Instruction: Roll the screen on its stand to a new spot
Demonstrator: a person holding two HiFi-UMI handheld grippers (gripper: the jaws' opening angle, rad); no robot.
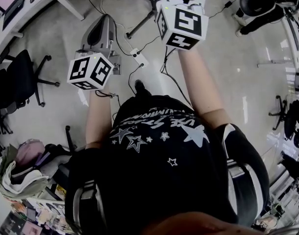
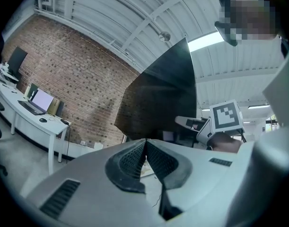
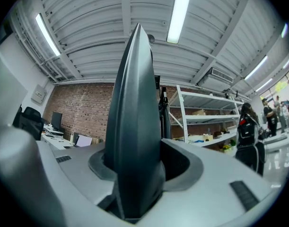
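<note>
The screen (image 2: 158, 96) is a large dark panel ahead of the left gripper, standing upright against the brick wall. Its thin dark edge (image 3: 135, 103) rises between the jaws of my right gripper (image 3: 137, 170), which is shut on it. In the left gripper view, the right gripper's marker cube (image 2: 225, 116) shows at the screen's right side. My left gripper (image 2: 145, 144) is shut, its ribbed pads (image 2: 131, 160) meeting with nothing between them, short of the screen. The head view shows both marker cubes, left (image 1: 90, 71) and right (image 1: 181, 24), held out in front of the person.
Cables and a power strip (image 1: 138, 58) lie on the floor under the grippers. Office chairs (image 1: 22, 77) stand at the left. A white desk with a laptop (image 2: 38, 103) runs along the brick wall. Metal shelving (image 3: 201, 122) and a person (image 3: 248, 131) are at the right.
</note>
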